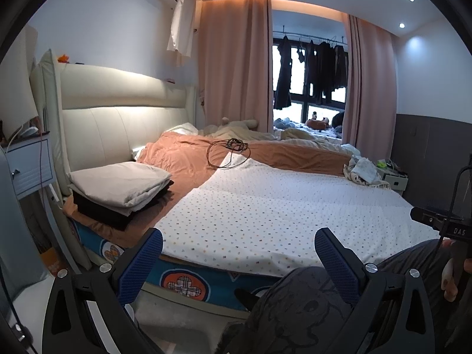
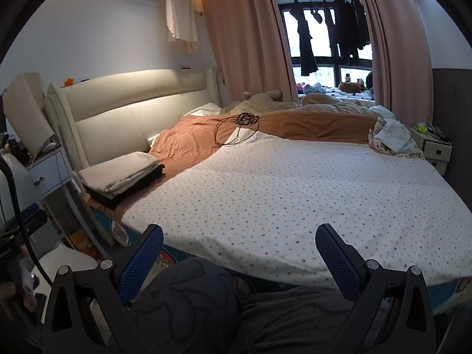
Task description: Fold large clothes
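1. Dotted sheet (image 1: 283, 203) was the big item here, spread pretty flat over the bed with its near hem hanging just past the mattress edge (image 1: 206, 283), right in front of the person's knees (image 1: 298, 303)
2. Left gripper (image 1: 238, 253) was wide open and gripping nothing, hovering just short of that near hem
3. Right gripper (image 2: 239, 252) was the same deal, fingers spread, empty, parked over the near edge of the sheet (image 2: 295, 194)
4. My read: folding hadn't started yet, the fabric looked fully laid out
5. It looked thin, light and floppy, so it'd sag and drag rather than hold any shape. I'd pinch the two near corners or the hem itself, one per gripper, and lift together so it doesn't bunch
6. Watch out for the black cable (image 2: 236, 129) sitting on the far corner, it'd likely ride along if that end got pulled
7. Folded stack (image 1: 118, 188) by the headboard (image 1: 124, 124) and a crumpled pile (image 2: 392, 140) at the far right sat well apart from the grippers
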{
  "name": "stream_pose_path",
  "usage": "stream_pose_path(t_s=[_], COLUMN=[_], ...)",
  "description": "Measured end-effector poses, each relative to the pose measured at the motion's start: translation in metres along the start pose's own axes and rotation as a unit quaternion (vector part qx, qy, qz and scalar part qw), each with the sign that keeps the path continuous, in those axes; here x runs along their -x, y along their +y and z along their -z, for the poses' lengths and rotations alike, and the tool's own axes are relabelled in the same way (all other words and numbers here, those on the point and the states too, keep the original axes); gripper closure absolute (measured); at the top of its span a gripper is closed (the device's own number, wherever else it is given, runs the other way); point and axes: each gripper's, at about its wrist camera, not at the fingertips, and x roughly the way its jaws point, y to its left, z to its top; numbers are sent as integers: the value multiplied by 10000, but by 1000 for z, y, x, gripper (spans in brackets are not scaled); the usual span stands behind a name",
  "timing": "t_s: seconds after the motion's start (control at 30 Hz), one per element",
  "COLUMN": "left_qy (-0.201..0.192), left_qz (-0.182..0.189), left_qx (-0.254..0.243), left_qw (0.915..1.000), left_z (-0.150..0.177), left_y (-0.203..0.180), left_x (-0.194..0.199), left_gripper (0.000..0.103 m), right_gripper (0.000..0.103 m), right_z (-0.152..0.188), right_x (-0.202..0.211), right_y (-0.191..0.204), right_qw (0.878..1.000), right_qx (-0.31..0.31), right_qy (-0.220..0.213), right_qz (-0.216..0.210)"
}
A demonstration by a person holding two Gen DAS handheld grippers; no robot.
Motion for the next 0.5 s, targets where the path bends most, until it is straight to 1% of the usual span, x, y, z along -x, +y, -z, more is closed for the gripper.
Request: stream_pose_path(t_s=[0.37, 0.5], left_qy=[-93, -90], left_qz=[6, 7], left_qx=[-114, -209], left_qw=[9999, 9997], left_z=[-7, -6], left_y=[-8, -13], left_x=[10, 10], left_gripper=[0, 0], right_gripper=[0, 0], right_z=[1, 1], right_x=[15, 15], right_y=[-6, -10], right_qw=[9999, 9999], right_qx=[30, -72], right_qy=[-85, -82], right_qz=[62, -2])
